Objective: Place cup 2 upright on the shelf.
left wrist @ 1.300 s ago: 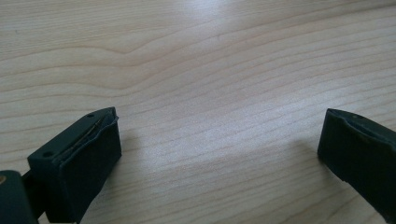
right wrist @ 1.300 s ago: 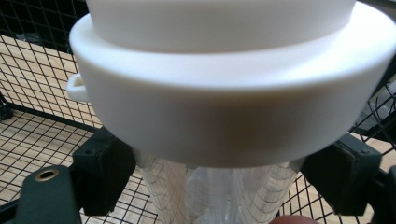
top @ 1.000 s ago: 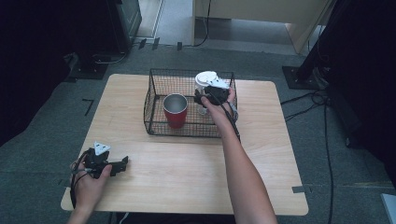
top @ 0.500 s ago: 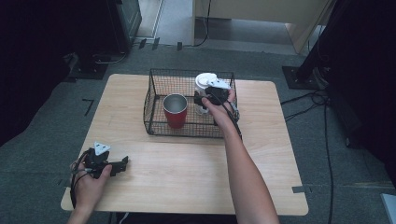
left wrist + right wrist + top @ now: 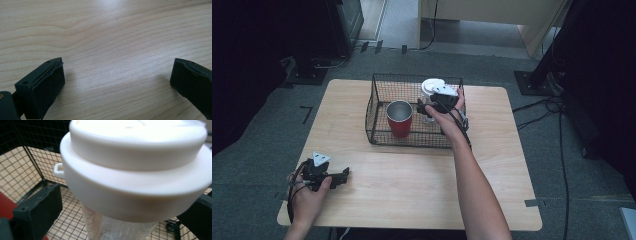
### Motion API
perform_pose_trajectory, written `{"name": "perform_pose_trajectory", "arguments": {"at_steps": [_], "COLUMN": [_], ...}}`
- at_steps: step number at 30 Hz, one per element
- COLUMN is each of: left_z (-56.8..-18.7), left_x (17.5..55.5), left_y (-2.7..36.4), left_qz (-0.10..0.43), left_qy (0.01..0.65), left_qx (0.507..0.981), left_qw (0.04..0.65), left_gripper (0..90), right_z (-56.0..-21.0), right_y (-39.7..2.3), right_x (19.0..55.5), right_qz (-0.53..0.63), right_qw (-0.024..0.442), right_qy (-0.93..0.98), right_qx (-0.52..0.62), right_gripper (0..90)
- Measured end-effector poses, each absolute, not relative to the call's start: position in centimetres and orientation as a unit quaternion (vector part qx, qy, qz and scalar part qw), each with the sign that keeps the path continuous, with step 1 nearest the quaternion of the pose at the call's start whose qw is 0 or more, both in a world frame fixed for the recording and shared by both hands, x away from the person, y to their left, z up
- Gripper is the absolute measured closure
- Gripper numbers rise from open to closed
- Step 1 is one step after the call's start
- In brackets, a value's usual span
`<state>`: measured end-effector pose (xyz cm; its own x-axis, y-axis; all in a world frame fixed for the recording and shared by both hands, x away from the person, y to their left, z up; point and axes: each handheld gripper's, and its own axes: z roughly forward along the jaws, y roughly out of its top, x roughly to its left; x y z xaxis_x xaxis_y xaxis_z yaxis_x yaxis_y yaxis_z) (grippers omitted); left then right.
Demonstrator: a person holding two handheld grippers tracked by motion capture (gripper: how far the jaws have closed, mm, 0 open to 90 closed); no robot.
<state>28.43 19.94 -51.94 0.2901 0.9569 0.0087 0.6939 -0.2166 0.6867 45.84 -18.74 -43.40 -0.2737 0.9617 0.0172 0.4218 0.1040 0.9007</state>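
Note:
A black wire basket [image 5: 377, 107] stands on the wooden table [image 5: 412, 185]. Inside it are a red cup [image 5: 399, 119] with a metal lining and a clear cup [image 5: 112, 227] with a white lid [image 5: 432, 86]. My right gripper [image 5: 424, 107] reaches into the basket at the lidded cup. In the right gripper view the jaws of the right gripper [image 5: 117, 220] have just been opening. They stand wide on either side of the clear cup, below the white lid [image 5: 135, 165], and the pads do not press on it. My left gripper [image 5: 343, 175] rests open near the table's front left corner, and nothing lies between the jaws of the left gripper [image 5: 117, 77].
The basket's wire walls [image 5: 27, 157] rise close around the right gripper. Bare wood runs from the basket to the table's front edge [image 5: 412, 226]. Cables [image 5: 557, 107] trail on the grey floor to the right of the table.

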Motion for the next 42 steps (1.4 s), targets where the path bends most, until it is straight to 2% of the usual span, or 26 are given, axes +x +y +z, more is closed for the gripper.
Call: {"name": "perform_pose_trajectory", "arguments": {"at_steps": [1,4,42], "left_z": [-51.9,-51.9,-51.9], "left_x": [28.4,28.4,28.4], "left_y": [19.9,19.9,19.9], "left_qz": [0.224,0.223,0.224], "left_qy": [0.553,0.552,0.553], "left_qx": [0.747,0.747,0.747], "left_qw": [0.295,0.294,0.295], "left_gripper": [0.1,0.1,0.1], "right_z": [-43.4,-43.4,-38.5], "right_y": [-18.5,-18.2,-18.9], "right_x": [45.7,45.6,43.8], "right_qz": [0.415,0.414,0.445], "right_qw": [0.335,0.345,0.355], "right_qy": [0.676,0.677,0.664], "right_qx": [0.509,0.501,0.485], "right_gripper": [0.0,0.0,0.0]}}
